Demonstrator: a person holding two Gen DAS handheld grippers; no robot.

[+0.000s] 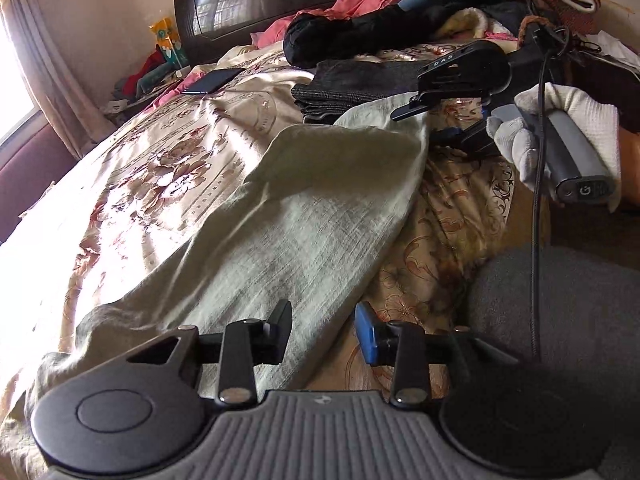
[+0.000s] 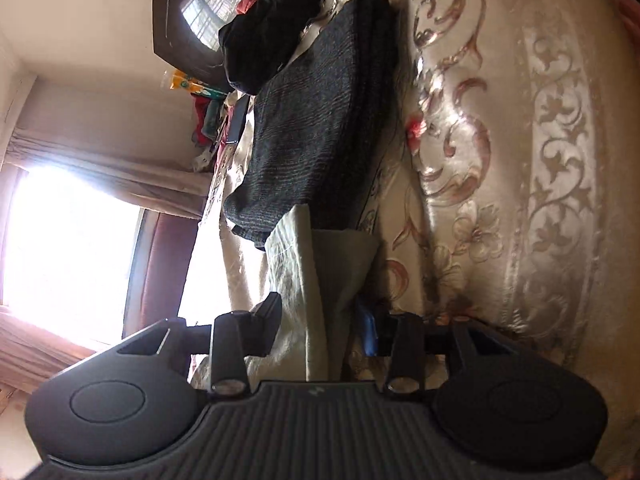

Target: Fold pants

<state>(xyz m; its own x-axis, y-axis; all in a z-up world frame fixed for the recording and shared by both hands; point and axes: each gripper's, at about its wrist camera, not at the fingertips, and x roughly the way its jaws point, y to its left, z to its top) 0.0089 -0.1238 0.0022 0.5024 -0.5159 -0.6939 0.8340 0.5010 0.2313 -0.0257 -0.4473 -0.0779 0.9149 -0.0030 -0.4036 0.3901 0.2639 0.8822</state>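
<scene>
Pale green pants (image 1: 288,208) lie stretched along the floral bedspread (image 1: 132,176), running from near my left gripper toward the far right. My left gripper (image 1: 324,334) is open just above the near end of the pants, with fabric between the jaws but no grip. My right gripper (image 1: 436,116), held by a white-gloved hand (image 1: 560,136), sits at the far end of the pants. In the right wrist view the right gripper (image 2: 320,328) has a bunched end of the pants (image 2: 320,280) between its jaws, which stand wide apart.
A folded dark grey garment (image 1: 352,84) lies just beyond the pants, also in the right wrist view (image 2: 320,120). Black, pink and blue clothes (image 1: 360,28) pile up by the headboard (image 1: 248,0). A phone (image 1: 212,80) lies on the bedspread. A window (image 2: 68,248) is at left.
</scene>
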